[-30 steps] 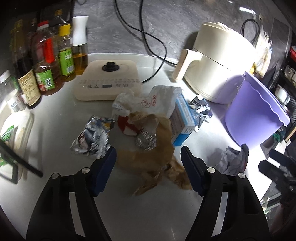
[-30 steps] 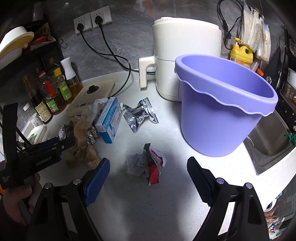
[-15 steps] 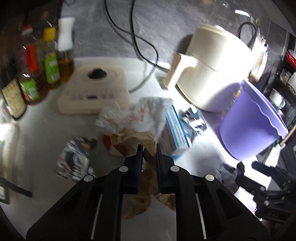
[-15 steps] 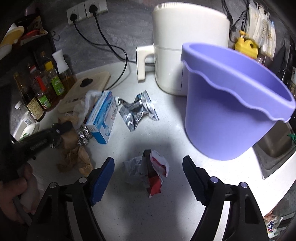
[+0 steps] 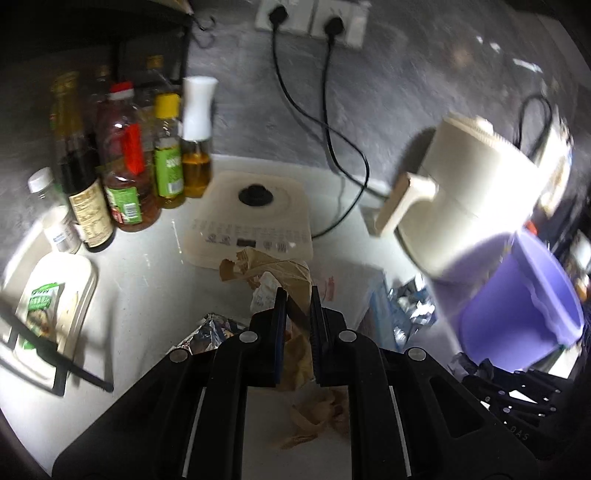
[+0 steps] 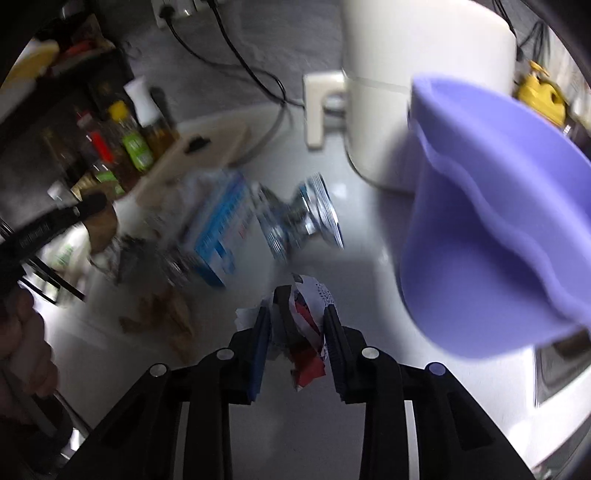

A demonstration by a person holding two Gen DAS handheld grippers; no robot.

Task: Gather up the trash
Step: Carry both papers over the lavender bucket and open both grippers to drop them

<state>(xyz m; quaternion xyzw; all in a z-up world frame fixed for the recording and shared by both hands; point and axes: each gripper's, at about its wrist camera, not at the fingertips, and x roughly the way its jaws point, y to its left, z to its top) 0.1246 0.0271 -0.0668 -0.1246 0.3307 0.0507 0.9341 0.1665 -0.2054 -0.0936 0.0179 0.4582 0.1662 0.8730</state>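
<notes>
Left tongs (image 5: 295, 306): jaws drawn in narrow and clamped on a crumpled brown paper bag (image 5: 280, 271). The upper part of the bag stands proud beyond the tips; its lower part hangs between the arms, and a loose brown scrap (image 5: 317, 413) lies on the white bench (image 5: 147, 280) below.

Right tongs (image 6: 297, 314): jaws have just been closing and now pinch a crumpled red-and-white wrapper (image 6: 308, 321), which fills the gap between the pads. Whether it is clear of the bench cannot be told.

Near the left tongs: a foil wrapper (image 5: 205, 332) just to their left, a blue-and-white carton (image 5: 380, 306) to their right, and more crumpled foil (image 5: 413, 306) beyond the carton. In the right wrist view the same carton (image 6: 221, 229) and foil (image 6: 303, 218) lie on the bench beyond the right tongs, blurred.

Purple bucket (image 6: 498, 221): upright on the bench at the right, close beside the right tongs; seen also at the right edge of the left wrist view (image 5: 517, 310).

Farther out: a cream air fryer (image 5: 476, 184) behind the bucket, a flat cream appliance (image 5: 255, 218) with a black knob at the far centre, a row of sauce bottles (image 5: 125, 166) at the far left, and two black cords (image 5: 332, 122) running up to wall sockets (image 5: 310, 14). A hand (image 6: 22, 343) holding the left tool shows at the left edge of the right wrist view.
</notes>
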